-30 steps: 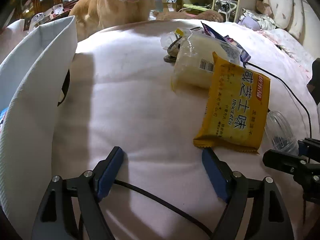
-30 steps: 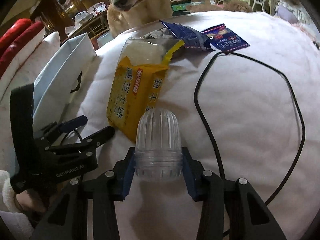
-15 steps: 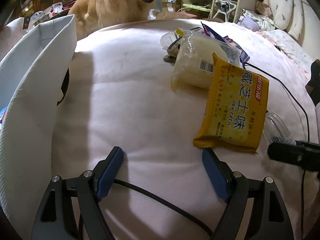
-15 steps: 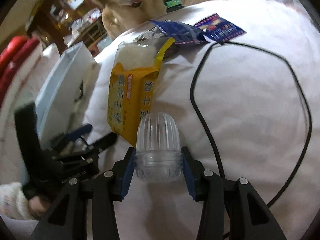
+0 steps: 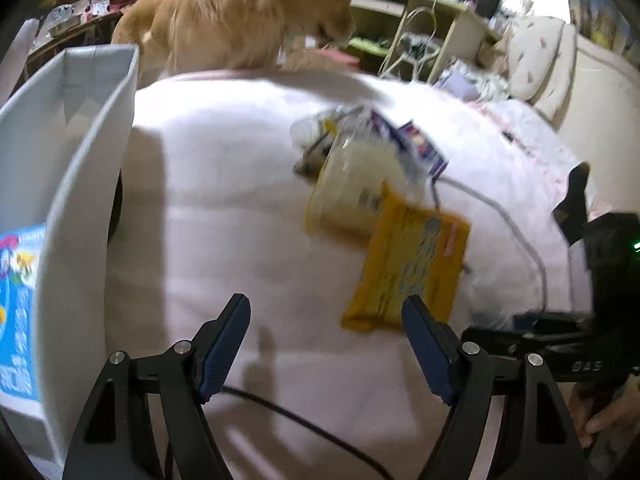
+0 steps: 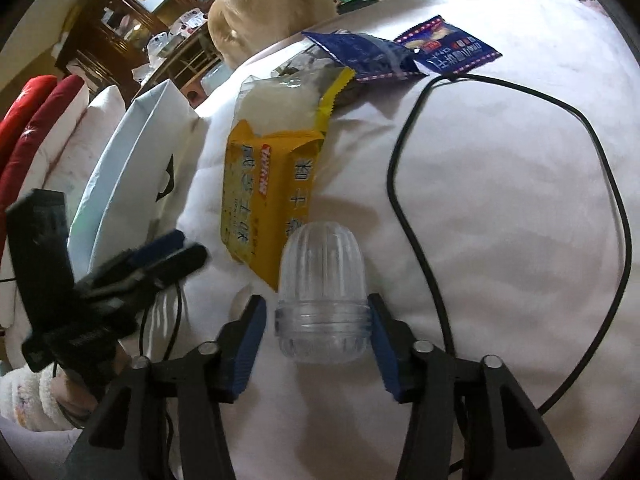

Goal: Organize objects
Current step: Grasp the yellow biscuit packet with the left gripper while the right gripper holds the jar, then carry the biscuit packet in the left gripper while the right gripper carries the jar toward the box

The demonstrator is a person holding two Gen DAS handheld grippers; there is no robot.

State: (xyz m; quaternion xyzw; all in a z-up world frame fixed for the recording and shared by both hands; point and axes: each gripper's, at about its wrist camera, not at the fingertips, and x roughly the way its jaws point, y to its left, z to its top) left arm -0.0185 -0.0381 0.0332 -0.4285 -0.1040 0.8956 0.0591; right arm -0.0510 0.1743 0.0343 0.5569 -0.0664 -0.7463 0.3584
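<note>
Our right gripper has its fingers spread around a clear ribbed cup lying on the white bed, beside the yellow packet. Our left gripper is released, grasping nothing.

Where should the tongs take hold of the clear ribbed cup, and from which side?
Grip the clear ribbed cup at its thick ringed rim band, coming from the near, open end, as the right tongs now straddle it. The cup lies with its domed end pointing away; the dome tapers and would probably slip, while the band's sides are straight and parallel.
</note>
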